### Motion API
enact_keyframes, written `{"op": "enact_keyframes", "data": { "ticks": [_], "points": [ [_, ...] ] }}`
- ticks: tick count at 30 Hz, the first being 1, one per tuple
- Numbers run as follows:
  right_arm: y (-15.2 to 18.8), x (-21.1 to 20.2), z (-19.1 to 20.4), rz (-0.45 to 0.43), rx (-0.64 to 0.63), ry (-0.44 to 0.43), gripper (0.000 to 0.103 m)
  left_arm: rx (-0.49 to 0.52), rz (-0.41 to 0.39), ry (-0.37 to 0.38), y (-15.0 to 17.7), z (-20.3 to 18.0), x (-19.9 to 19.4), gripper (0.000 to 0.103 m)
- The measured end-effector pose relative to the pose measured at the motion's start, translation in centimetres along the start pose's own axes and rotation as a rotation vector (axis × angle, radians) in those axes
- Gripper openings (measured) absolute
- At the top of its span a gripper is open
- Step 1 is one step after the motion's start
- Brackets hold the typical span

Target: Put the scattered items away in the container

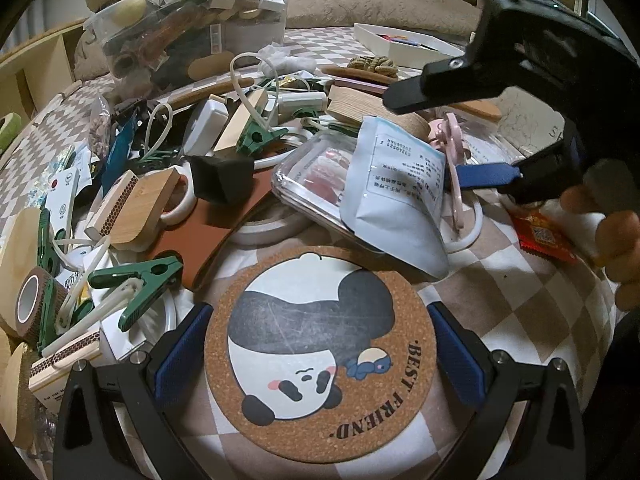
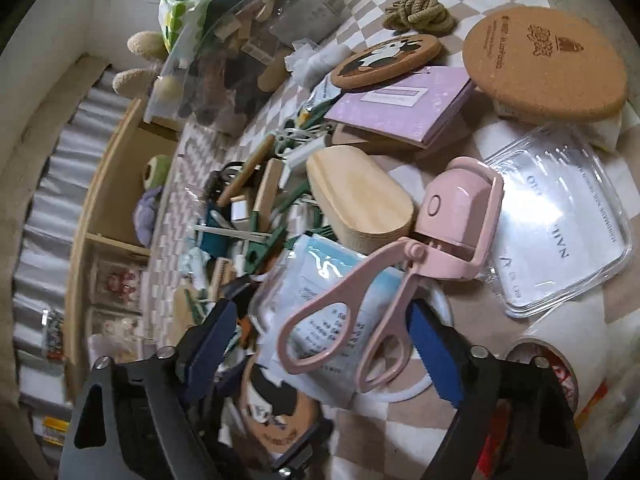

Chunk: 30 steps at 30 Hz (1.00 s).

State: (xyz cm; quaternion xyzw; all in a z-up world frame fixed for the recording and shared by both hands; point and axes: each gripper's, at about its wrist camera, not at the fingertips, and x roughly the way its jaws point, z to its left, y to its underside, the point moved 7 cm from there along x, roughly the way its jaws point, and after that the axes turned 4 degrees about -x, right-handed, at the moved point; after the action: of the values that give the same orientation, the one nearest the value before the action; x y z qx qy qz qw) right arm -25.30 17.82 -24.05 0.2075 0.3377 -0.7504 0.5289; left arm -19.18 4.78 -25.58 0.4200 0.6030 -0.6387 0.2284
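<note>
My left gripper [image 1: 320,344] is open, its blue pads either side of a round cork panda coaster [image 1: 320,354] lying flat on the checkered cloth; I cannot tell if the pads touch it. My right gripper [image 2: 320,344] is open around the pink handles of an eyelash curler [image 2: 352,312], which lies on a pale blue packet [image 2: 320,280]. The right gripper also shows in the left wrist view [image 1: 492,136], above the packet [image 1: 396,188]. The clear container [image 1: 188,28] holding several items stands at the back left, seen too in the right wrist view [image 2: 224,52].
A dense clutter covers the cloth: green clips [image 1: 148,280], wooden blocks [image 1: 136,200], a brown tape roll [image 1: 32,300], a clear plastic box [image 2: 560,232], a purple book [image 2: 404,104], cork mats [image 2: 544,60], a rope knot [image 2: 420,16], a white tape roll [image 2: 560,364]. A wooden shelf [image 2: 108,184] stands left.
</note>
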Motion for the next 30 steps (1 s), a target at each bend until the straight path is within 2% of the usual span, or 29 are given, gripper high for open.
{"op": "enact_keyframes", "data": {
  "ticks": [3, 4, 5, 8, 20, 30],
  "points": [
    [-0.8, -0.3, -0.7, -0.026, 0.018, -0.005, 0.070, 0.000, -0.003, 0.000, -0.1, 0.1, 0.0, 0.103],
    [-1.0, -0.5, -1.0, -0.034, 0.024, 0.000, 0.062, 0.000, -0.004, 0.000, -0.1, 0.1, 0.0, 0.103],
    [-1.1, -0.6, -1.4, -0.040, 0.037, -0.008, 0.061, 0.000, -0.003, -0.001, 0.0, 0.1, 0.0, 0.103],
    [-1.2, -1.0, -1.6, -0.050, 0.053, -0.032, 0.060, -0.003, -0.003, 0.001, -0.1, 0.2, 0.0, 0.103],
    [-1.5, -1.6, -1.6, -0.086, 0.036, -0.033, 0.059, -0.013, -0.001, 0.011, -0.1, 0.2, -0.2, 0.101],
    [-1.5, -2.5, -1.5, -0.098, 0.057, -0.094, 0.059, -0.014, -0.015, -0.002, 0.1, 0.3, -0.6, 0.101]
  ]
}}
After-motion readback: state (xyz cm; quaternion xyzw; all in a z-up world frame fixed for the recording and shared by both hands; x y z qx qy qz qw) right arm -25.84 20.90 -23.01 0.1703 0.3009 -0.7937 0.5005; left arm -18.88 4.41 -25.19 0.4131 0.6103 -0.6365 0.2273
